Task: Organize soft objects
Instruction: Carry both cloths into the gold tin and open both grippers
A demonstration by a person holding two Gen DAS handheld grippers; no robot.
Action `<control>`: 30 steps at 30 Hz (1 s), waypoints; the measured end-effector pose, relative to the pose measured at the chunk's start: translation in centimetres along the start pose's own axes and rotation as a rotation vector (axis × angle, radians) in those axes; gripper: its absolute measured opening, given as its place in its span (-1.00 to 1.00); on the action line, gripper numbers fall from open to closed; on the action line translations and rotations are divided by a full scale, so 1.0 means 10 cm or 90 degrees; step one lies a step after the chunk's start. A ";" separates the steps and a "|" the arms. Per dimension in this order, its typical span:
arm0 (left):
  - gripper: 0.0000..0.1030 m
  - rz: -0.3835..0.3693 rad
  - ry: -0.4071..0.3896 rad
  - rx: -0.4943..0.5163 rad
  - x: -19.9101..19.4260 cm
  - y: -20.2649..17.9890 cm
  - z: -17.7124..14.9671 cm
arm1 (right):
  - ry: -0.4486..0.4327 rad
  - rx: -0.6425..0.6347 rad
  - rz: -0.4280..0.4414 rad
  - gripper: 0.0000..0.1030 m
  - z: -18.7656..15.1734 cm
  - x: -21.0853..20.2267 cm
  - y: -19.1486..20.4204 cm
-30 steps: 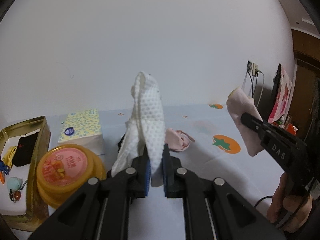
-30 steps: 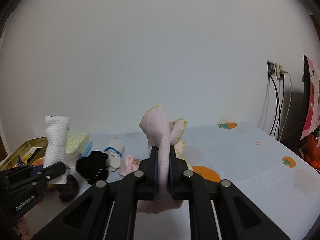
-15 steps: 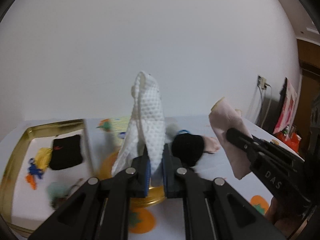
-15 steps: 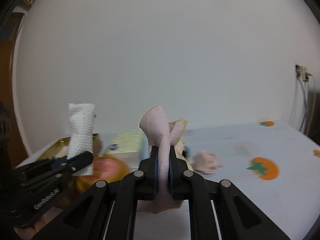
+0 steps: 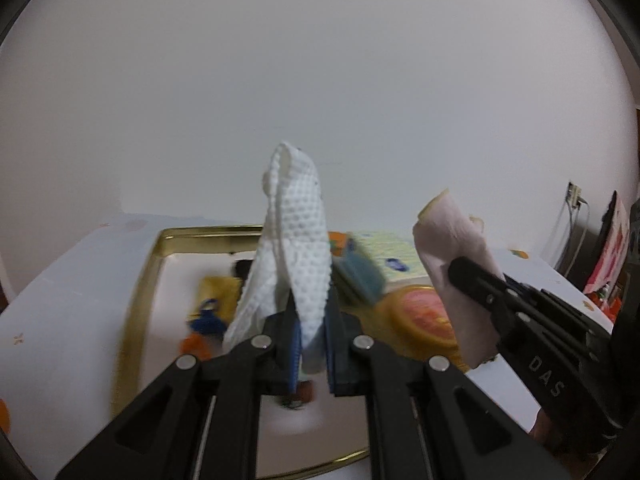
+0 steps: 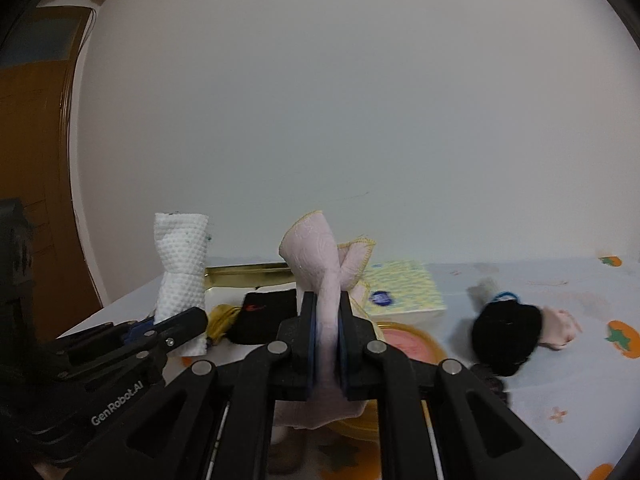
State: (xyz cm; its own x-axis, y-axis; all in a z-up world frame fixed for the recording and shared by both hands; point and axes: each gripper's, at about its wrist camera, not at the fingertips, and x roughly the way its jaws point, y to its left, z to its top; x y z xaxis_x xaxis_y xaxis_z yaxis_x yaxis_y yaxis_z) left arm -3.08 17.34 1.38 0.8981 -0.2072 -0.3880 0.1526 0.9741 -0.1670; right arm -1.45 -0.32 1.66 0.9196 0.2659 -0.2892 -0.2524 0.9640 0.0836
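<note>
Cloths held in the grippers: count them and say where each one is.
2. The white dotted cloth is pinched upright in the left gripper; the pink cloth is pinched in the right gripper. Other soft items lie on the table, unheld.

In the left wrist view, the white dotted cloth [image 5: 296,264] standing up from the left gripper [image 5: 310,344] hides the middle of the gold tray [image 5: 192,234]; the small yellow, blue and orange things just left of the jaws are too blurred to name. In the right wrist view, the pink cloth [image 6: 320,280] covers most of the round orange tin [image 6: 408,344], and the black bundle [image 6: 506,332] right of the right gripper [image 6: 326,344] is smeared.
</note>
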 end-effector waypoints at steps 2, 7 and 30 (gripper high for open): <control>-0.87 0.014 0.006 0.002 -0.01 0.11 -0.01 | 0.006 -0.004 -0.001 -0.80 -0.01 0.08 0.05; -0.87 0.034 0.034 -0.011 0.02 0.28 -0.03 | 0.037 0.000 -0.001 -0.80 0.03 0.29 0.30; -0.87 0.063 0.122 -0.043 0.24 0.40 -0.04 | 0.111 -0.017 0.024 -0.80 0.01 0.52 0.58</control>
State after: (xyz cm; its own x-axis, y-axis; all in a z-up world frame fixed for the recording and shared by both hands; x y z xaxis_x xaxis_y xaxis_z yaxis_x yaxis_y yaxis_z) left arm -0.46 20.67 -0.61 0.8110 -0.1313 -0.5701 0.0343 0.9835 -0.1778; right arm 1.95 6.64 0.74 0.8441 0.2962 -0.4469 -0.2957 0.9525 0.0727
